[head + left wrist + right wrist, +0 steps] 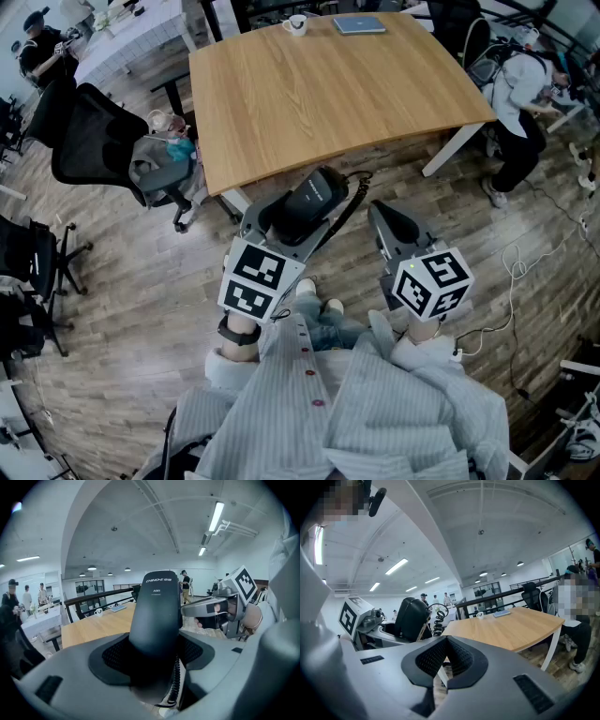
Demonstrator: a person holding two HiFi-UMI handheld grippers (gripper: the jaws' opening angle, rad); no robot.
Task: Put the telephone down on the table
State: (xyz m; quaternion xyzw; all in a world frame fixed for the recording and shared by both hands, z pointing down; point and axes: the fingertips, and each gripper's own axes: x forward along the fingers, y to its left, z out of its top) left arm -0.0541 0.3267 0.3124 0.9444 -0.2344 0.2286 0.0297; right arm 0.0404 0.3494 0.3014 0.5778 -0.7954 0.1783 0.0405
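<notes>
Left tongs [154, 654] spread wide, pinching the black telephone handset [156, 616] upright between the pads; coiled cord [177, 677] hangs below. Right tongs [446, 660] just beside, pressed together, empty. Both sit just short of the wooden counter [328, 94]. At its far end is a white cup [296, 24], contents unreadable, near a flat grey-blue device [359, 24].
</notes>
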